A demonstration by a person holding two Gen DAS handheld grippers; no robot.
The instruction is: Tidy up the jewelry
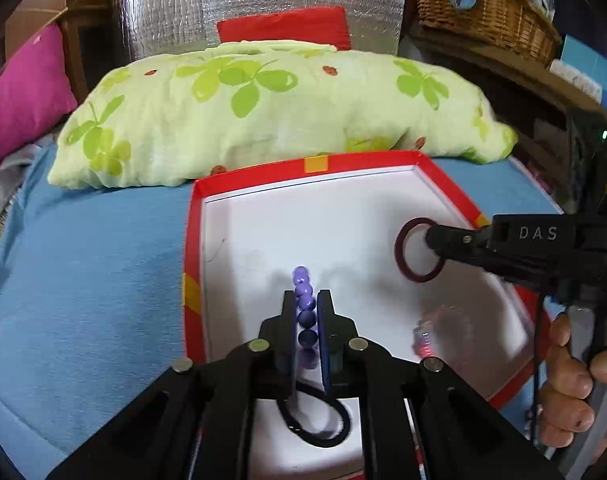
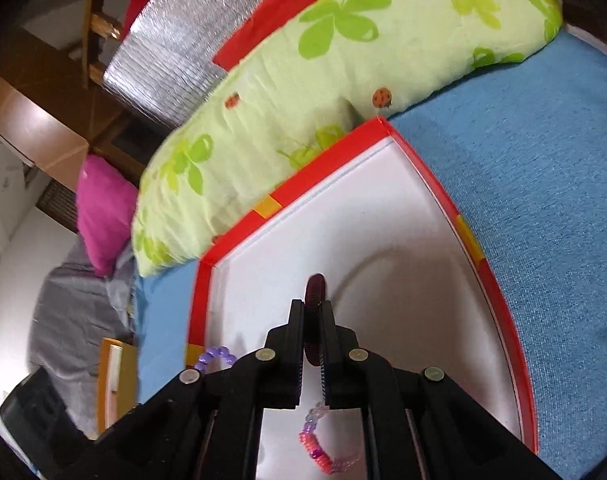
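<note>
A red-rimmed box [image 1: 191, 240] with a white floor lies on the bed. My left gripper [image 1: 306, 296] hangs over the floor, shut on a purple bead bracelet [image 1: 303, 286] that stands up between its pads. My right gripper [image 1: 429, 238] comes in from the right, shut on a dark red bangle [image 1: 401, 256]. In the right wrist view that bangle [image 2: 316, 286] sticks out beyond the gripper [image 2: 311, 305], over the box [image 2: 455, 216]. A pink bead bracelet [image 2: 317, 448] and a black hair tie [image 1: 319, 420] lie in the box. The purple bracelet [image 2: 217, 354] shows at the left.
A green leaf-print pillow [image 1: 263, 108] lies right behind the box on the blue sheet [image 1: 83, 280]. A pink cushion [image 1: 23, 92] sits far left, a wicker basket [image 1: 483, 8] far right. A person's hand [image 1: 571, 380] holds the right gripper's handle.
</note>
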